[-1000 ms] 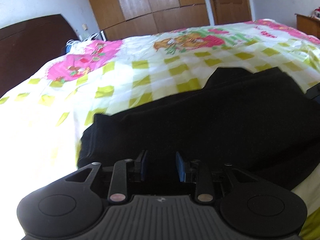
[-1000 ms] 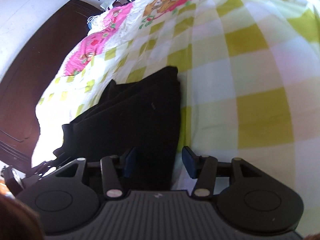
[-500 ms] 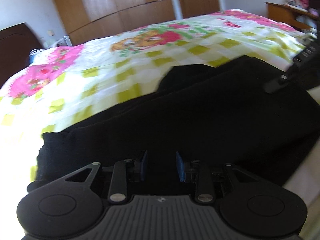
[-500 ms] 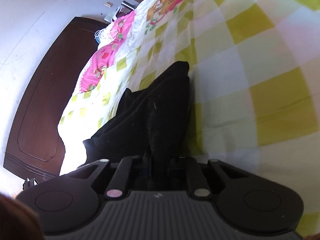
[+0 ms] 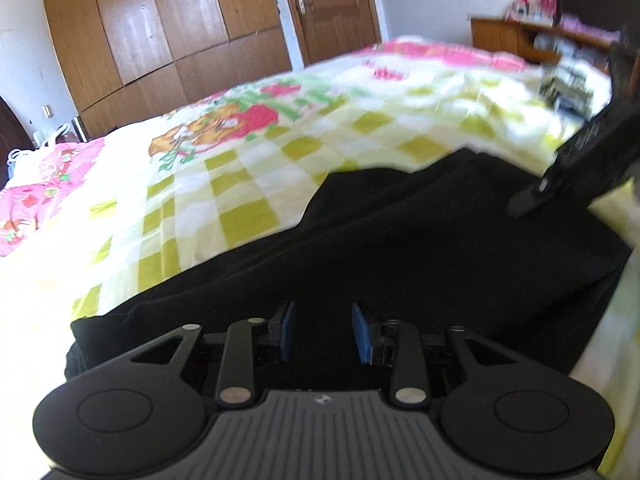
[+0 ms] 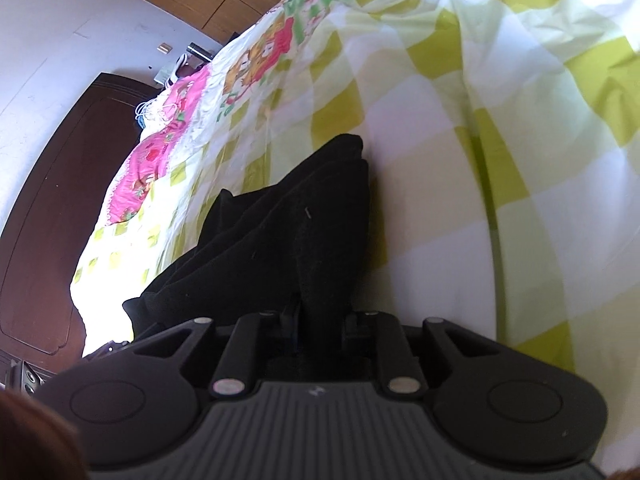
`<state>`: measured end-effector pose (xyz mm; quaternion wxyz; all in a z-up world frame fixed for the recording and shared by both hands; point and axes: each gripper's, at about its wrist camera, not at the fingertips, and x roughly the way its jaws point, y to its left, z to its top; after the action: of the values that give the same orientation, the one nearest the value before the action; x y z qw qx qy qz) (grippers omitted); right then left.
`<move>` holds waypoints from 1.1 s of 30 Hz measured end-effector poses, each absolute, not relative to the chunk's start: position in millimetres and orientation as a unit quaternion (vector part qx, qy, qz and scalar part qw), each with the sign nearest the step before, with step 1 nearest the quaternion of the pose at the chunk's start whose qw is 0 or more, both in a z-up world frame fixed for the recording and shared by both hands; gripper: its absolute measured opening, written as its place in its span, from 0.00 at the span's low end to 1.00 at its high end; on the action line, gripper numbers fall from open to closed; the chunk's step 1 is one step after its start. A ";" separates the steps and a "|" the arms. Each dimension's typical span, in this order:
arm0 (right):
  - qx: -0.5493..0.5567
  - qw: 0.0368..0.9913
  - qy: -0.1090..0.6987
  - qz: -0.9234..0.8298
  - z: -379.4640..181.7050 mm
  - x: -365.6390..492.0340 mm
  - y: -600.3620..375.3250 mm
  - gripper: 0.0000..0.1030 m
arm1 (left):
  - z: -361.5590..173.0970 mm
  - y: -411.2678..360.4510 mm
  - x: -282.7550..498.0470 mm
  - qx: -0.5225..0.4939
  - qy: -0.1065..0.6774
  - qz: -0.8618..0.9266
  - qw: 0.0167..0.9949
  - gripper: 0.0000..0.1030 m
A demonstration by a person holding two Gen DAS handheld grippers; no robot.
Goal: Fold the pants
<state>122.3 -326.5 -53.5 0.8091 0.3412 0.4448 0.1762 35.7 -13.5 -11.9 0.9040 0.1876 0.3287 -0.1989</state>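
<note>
I had the black pants (image 5: 420, 248) lying on the bed (image 5: 248, 184), their long axis running crosswise ahead of my left tool (image 5: 323, 334). That tool hung just over the pants' near edge, blue pads apart and empty. My right tool (image 6: 320, 320) was clamped on a bunched fold at the pants' other end, so it seemed placed to lead the fold.

1 pants (image 5: 420, 248), 2 tools (image 5: 323, 333), 1 bed (image 5: 240, 184)
</note>
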 end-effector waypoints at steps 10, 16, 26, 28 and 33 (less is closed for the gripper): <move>0.333 0.819 0.438 0.162 -47.1 113.6 -334.6 0.25 | -12.0 11.4 15.0 0.212 0.351 -0.164 0.897 0.51; 0.316 0.841 0.418 0.136 -38.1 101.4 -336.2 0.25 | -7.2 11.4 15.0 0.209 0.340 -0.171 0.901 0.51; 0.225 0.887 0.392 0.093 -25.1 122.6 -320.3 0.25 | -14.2 4.8 18.9 0.198 0.344 -0.186 0.899 0.51; 0.211 0.898 0.383 0.056 -22.9 126.5 -322.9 0.25 | -13.8 5.1 20.2 0.195 0.345 -0.186 0.899 0.51; 0.197 0.916 0.347 0.040 -4.9 114.5 -331.9 0.25 | -13.5 3.6 19.1 0.189 0.343 -0.189 0.901 0.51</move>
<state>114.5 -331.9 -4.9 0.9161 0.1965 0.3471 0.0398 19.1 3.6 -13.5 0.9006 0.1885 0.3431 -0.1890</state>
